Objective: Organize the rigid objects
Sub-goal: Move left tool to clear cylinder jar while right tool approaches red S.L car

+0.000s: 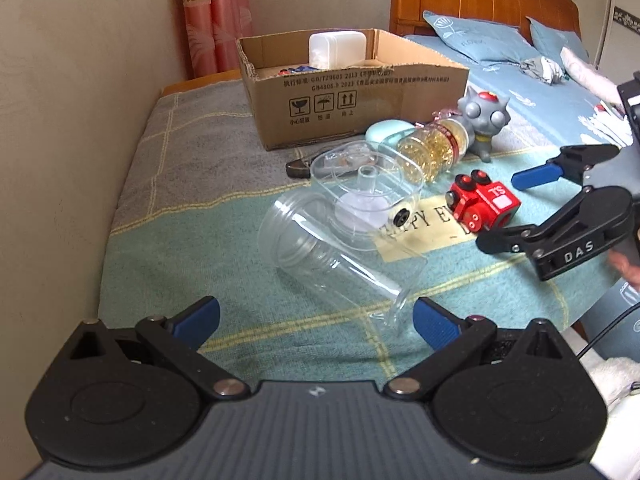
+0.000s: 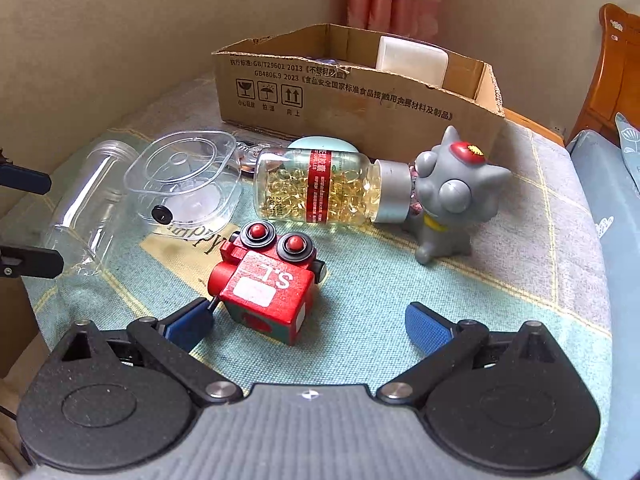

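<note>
A clear plastic jar [image 1: 336, 256] lies on its side on the blanket, just ahead of my open left gripper [image 1: 316, 320]. Behind it lie a clear square lidded container [image 1: 364, 184], a capsule bottle [image 1: 432, 152], a mint case [image 1: 384, 132] and a grey cat figure [image 1: 486, 120]. A red toy train [image 2: 268, 280] lies just ahead of my open right gripper [image 2: 308, 326], which also shows in the left wrist view [image 1: 504, 208]. The capsule bottle [image 2: 320, 186], cat figure [image 2: 452, 196], square container [image 2: 188, 176] and jar [image 2: 84, 208] show in the right wrist view too.
An open cardboard box [image 1: 352, 92] with a white container [image 1: 338, 50] inside stands at the back against the wall. A dark tool [image 1: 298, 168] lies by the box. A bed with blue pillows [image 1: 480, 36] is to the right. The left gripper's fingers [image 2: 24, 180] show at the right wrist view's left edge.
</note>
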Available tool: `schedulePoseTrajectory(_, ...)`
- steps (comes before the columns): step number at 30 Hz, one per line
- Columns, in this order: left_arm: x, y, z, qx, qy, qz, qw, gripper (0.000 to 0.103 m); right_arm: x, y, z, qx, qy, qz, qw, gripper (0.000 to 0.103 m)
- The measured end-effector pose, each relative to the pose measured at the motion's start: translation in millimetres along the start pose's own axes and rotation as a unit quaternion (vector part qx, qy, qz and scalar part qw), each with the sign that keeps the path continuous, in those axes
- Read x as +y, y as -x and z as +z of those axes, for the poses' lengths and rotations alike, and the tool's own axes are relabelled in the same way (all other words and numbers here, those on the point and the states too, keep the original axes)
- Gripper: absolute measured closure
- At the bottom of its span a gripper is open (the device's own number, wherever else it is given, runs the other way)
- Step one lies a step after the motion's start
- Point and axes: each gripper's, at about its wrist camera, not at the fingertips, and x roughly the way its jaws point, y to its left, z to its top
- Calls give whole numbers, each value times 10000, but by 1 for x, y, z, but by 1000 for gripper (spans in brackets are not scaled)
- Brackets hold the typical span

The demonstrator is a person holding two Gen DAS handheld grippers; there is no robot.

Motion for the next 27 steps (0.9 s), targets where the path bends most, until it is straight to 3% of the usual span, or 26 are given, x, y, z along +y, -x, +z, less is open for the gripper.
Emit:
schedulePoseTrajectory(13, -11, -26, 26, -76, -663, 167, 9976, 1, -1, 2, -5, -170, 44, 38, 9998, 0)
schedulePoseTrajectory(19, -14, -27, 27, -197, -622, 70, 9978, 5, 3, 3, -4, -98, -50, -55, 9999, 0)
schedulePoseTrajectory(27, -6, -18, 25, -287, -456, 81, 9985, 6, 31, -4, 7, 0, 299, 279, 9992, 0)
